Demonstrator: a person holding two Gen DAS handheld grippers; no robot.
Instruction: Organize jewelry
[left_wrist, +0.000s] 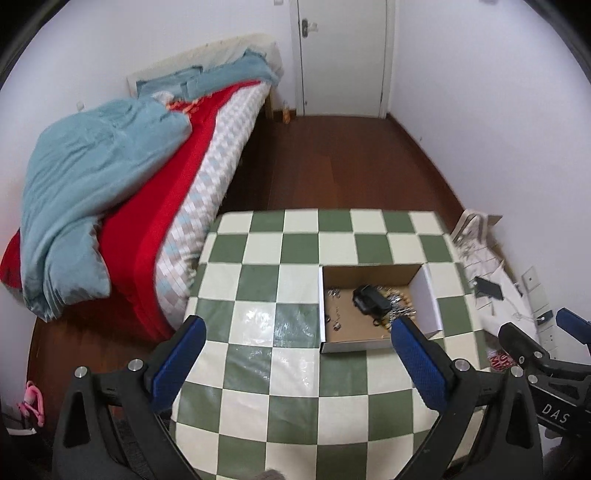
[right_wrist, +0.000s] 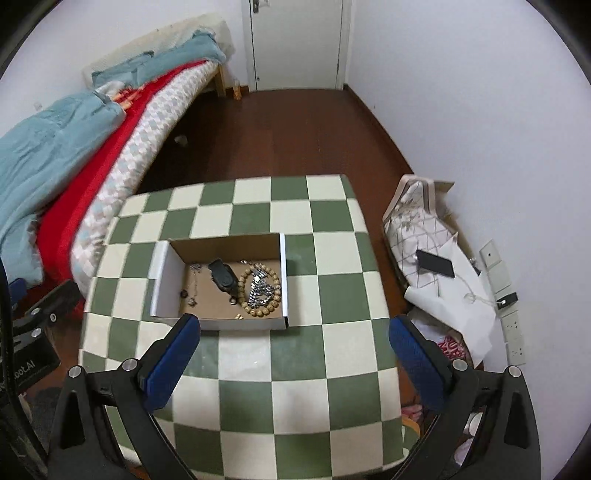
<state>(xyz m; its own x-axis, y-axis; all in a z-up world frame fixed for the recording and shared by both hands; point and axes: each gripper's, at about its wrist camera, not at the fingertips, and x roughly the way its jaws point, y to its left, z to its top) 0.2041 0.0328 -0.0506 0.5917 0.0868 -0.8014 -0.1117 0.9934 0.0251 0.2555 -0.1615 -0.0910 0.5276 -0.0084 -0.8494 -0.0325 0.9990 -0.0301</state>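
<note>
both grippers, left and right, gape wide and empty above the box; descend squarely over the beads.

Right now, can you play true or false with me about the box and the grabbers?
1. The box sits on the checkered table. True.
2. The bead bracelet lies on the floor. False: it lies inside the box.
3. The right gripper is holding a necklace. False: its jaws are wide open with nothing between them.
4. A black thing lies in the box beside the bracelet. True.
5. The left gripper is shut. False: it is open and empty.
6. A phone lies on the pile beside the table. True.
</note>
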